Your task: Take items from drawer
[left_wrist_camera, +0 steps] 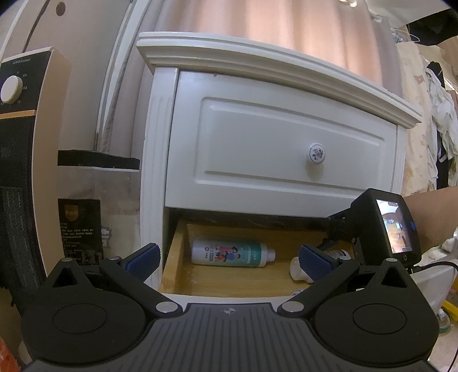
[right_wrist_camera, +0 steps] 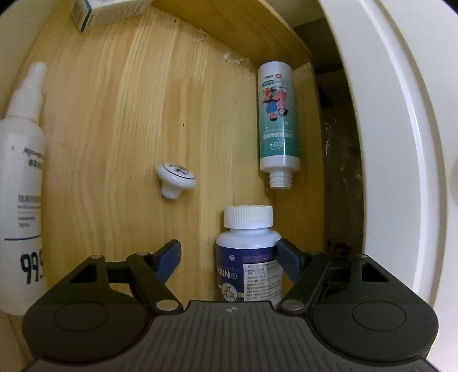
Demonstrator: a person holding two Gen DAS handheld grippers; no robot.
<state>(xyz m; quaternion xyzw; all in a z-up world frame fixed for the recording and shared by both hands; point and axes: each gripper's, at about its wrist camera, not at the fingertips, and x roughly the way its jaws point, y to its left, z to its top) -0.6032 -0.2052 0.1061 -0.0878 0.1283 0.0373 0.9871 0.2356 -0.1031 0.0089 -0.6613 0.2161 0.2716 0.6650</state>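
The lower drawer [left_wrist_camera: 183, 257] of the white nightstand [left_wrist_camera: 274, 148] stands pulled out, its pale wood floor carrying several things. A capless teal-and-white bottle [right_wrist_camera: 279, 120] with cartoon figures lies along the drawer's side wall, threaded neck bare. Near the middle sits a loose white ceramic knob [right_wrist_camera: 177, 180] – it matches the knob on the closed upper drawer. A tall white spray bottle [right_wrist_camera: 21, 160] lies at the left edge, big "99" printed on it (the smaller print is unreadable). A box [right_wrist_camera: 111, 11] shows at the top corner.

The right gripper [right_wrist_camera: 229, 261] reaches into the drawer with its jaws apart; the white-capped pill bottle [right_wrist_camera: 249, 257], dark label reading "…RRIN", lies between them, against the right pad only. The left gripper [left_wrist_camera: 229, 257] hovers before the drawer, jaws wide, nothing held.
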